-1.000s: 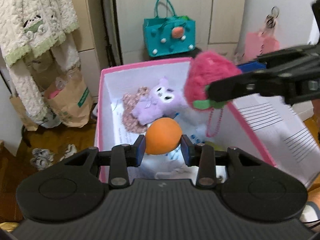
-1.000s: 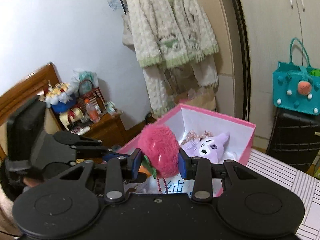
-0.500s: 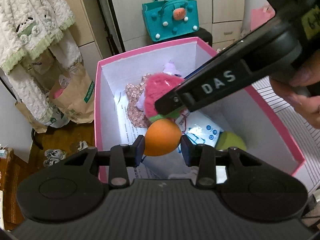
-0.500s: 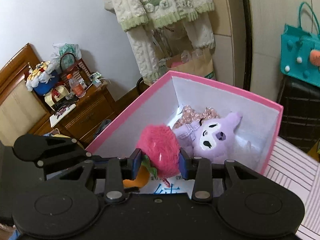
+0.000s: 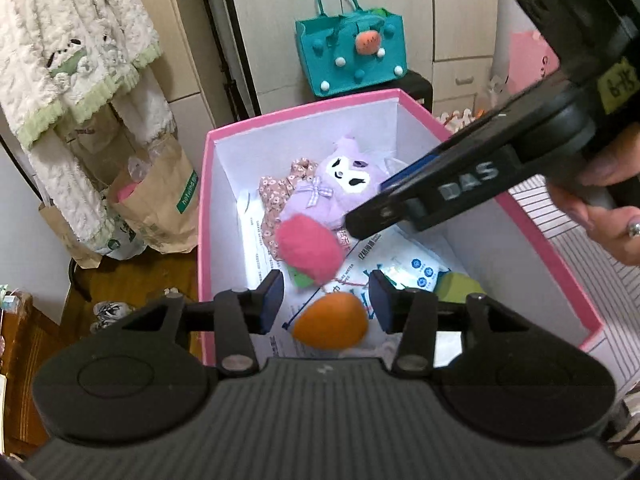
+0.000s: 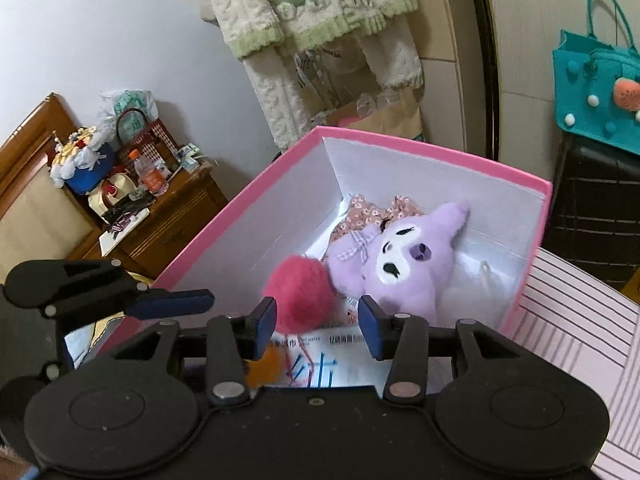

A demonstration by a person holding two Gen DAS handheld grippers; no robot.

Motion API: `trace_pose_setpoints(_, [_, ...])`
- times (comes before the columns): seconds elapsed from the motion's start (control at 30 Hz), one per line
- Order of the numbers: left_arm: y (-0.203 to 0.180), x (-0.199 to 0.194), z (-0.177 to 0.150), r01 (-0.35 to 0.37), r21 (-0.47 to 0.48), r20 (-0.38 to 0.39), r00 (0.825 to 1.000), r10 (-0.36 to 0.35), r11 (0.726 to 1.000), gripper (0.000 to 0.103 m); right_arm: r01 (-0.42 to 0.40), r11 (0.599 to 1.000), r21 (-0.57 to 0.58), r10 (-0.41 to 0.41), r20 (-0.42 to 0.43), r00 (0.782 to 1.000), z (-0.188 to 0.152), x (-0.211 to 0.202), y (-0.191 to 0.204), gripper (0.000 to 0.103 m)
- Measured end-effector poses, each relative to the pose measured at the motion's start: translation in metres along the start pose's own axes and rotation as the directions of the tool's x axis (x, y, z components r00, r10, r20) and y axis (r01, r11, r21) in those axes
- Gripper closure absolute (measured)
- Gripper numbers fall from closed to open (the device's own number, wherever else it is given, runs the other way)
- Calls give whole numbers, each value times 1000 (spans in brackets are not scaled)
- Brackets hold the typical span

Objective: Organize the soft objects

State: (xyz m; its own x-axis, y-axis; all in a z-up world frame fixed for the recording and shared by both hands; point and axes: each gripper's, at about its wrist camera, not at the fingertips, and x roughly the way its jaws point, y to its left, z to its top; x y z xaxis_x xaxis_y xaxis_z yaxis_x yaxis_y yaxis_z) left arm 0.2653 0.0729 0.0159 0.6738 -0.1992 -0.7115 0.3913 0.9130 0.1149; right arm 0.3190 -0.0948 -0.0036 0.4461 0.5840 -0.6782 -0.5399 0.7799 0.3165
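A pink box [image 5: 304,109] with white walls holds a purple plush [image 5: 332,192] on a floral cloth. My left gripper [image 5: 326,304] is open over the box; an orange soft ball [image 5: 331,326] lies loose below it. A pink fuzzy strawberry [image 5: 310,249] lies free in the box beside the purple plush [image 6: 404,264]. My right gripper [image 6: 318,326] is open just above the strawberry [image 6: 300,298], over the box [image 6: 432,148]. A green soft object [image 5: 456,286] sits at the box's right.
White packets with blue print [image 5: 404,264] line the box floor. A teal felt bag [image 5: 350,56] stands behind the box. A fluffy cream garment [image 5: 76,60] and paper bags [image 5: 156,204] are on the left. A striped surface [image 6: 580,344] lies right of the box.
Both grippers have opened. The orange ball dropped out of the left one and the pink strawberry out of the right one; both now lie in the box.
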Motion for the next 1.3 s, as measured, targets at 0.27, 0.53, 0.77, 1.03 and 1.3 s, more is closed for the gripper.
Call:
trace_pose_setpoints(0.27, [5,-36,-14,-7,-40,66,998,10,999,45,63,995,-79,-56,88,995,-27,-41,22,48])
trace_pose_setpoints(0.53, [8,-59,-21,-10,-79,92,996,17,997,42,117,986,-121,-98,152,984,-49,-75,48,44])
trace_pose_setpoints(0.77, [3,-84,-27,-1,-116,105,994,13,993,35,177,975,-137,-151,183,971,-64,-105,68,31])
trace_pose_setpoints(1.03, [-5,-113,-30,-20,-139,79,996,32,990,0,339,937,-82,-328,121,937,-82,-136,78,6])
trace_pose_setpoints(1.3, [-31,-134,-30,-63,-123,18,998,66,990,0,413,909,-58,-386,254,887,-109,-185,92,6])
